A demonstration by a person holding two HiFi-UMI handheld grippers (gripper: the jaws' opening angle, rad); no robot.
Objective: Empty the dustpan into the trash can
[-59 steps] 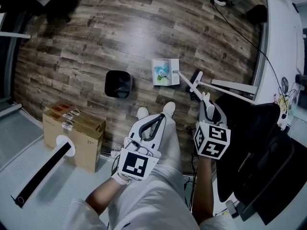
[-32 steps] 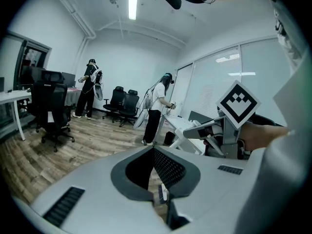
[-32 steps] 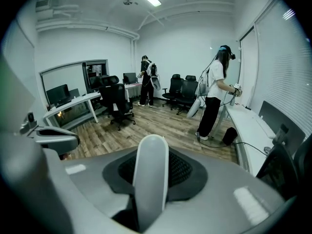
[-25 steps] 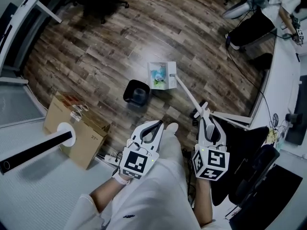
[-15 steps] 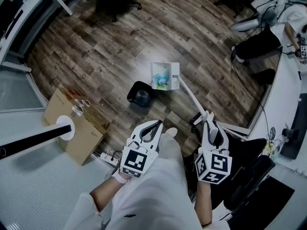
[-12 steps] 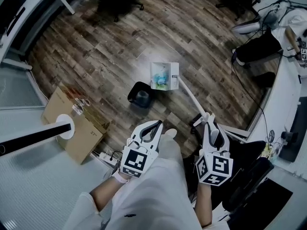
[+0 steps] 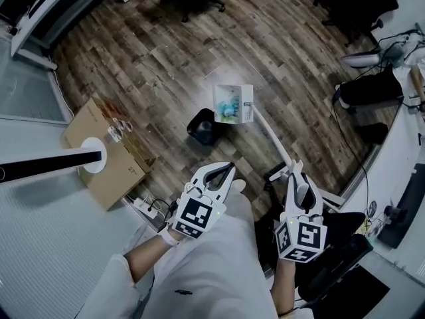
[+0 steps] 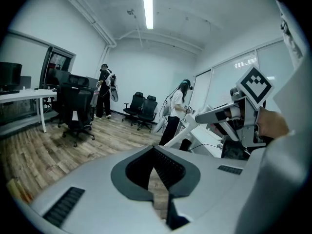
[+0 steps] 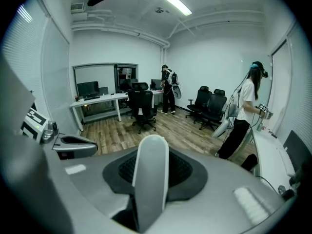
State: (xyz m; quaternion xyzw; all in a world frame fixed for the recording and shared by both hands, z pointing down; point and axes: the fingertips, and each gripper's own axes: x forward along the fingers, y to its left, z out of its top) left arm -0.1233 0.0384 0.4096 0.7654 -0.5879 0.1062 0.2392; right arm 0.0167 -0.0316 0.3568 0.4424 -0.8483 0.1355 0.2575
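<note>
My right fingers [image 7: 291, 189] are clamped on the end of the long white plastic handle [image 7: 272, 138] of the white dustpan [image 7: 234, 103], w/ blue-green rubbish inside. It's just beside the small black trash can [image 7: 202, 126]. Left fingers [image 7: 202, 176] are squeezed together, nothing in them. The pan is prob light but wobbly so far out; I'd tip slow.
</note>
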